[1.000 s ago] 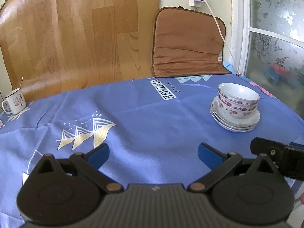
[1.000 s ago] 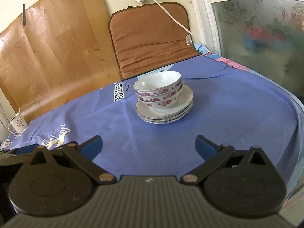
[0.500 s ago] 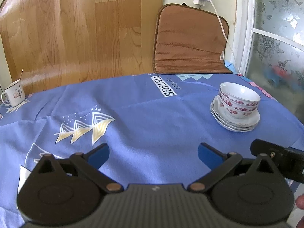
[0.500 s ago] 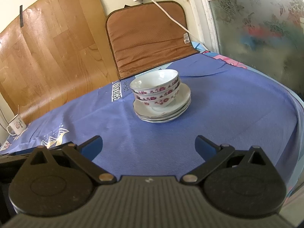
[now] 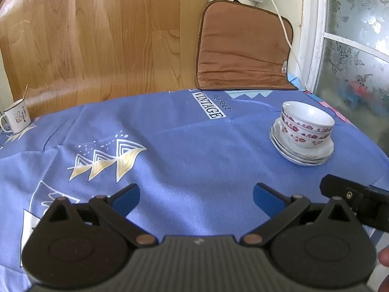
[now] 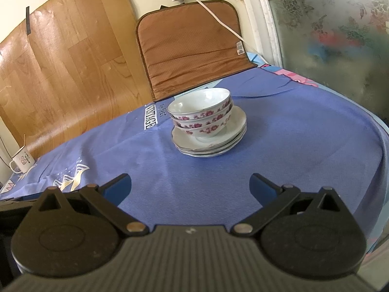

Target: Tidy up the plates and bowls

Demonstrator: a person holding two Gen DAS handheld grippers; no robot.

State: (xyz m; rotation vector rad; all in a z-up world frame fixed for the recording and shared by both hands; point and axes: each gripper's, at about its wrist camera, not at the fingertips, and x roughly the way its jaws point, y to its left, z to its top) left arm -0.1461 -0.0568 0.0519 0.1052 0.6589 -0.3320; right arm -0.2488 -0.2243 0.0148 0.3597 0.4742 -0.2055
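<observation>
Left gripper (image 5: 196, 198): jaws spread wide, nothing between them, only blue tablecloth (image 5: 182, 146) under the tips; right gripper (image 6: 189, 187): jaws wide too, empty, pointed straight at the crockery.

Outward from the right tips: bowls (image 6: 201, 114) nested in one stack, three by the rim bands I can count, floral pink bands on the outside; they sit on the plates (image 6: 211, 143), also stacked, several deep, exact count not clear; the whole pile is on the cloth near the far right side of the table, well apart from both grippers. In the left wrist view the same pile shows off to the right, bowls (image 5: 307, 126) on plates (image 5: 301, 153); part of the right gripper body pokes in at that view's right edge.

Elsewhere: a mug (image 5: 15, 118) at the far left edge of the table with a stick or spoon in it; brown cushion (image 6: 192, 43) leaning on the wall behind; white cable (image 6: 218, 22) running across it.

Step judgement: everything already sits in one pile, bowls on plates, nothing loose on the cloth; looks like the end of the task or a hold-off after the last placement. Next move, if any: just keep both grippers clear of the pile; bumping the top bowl could tip the nest.
</observation>
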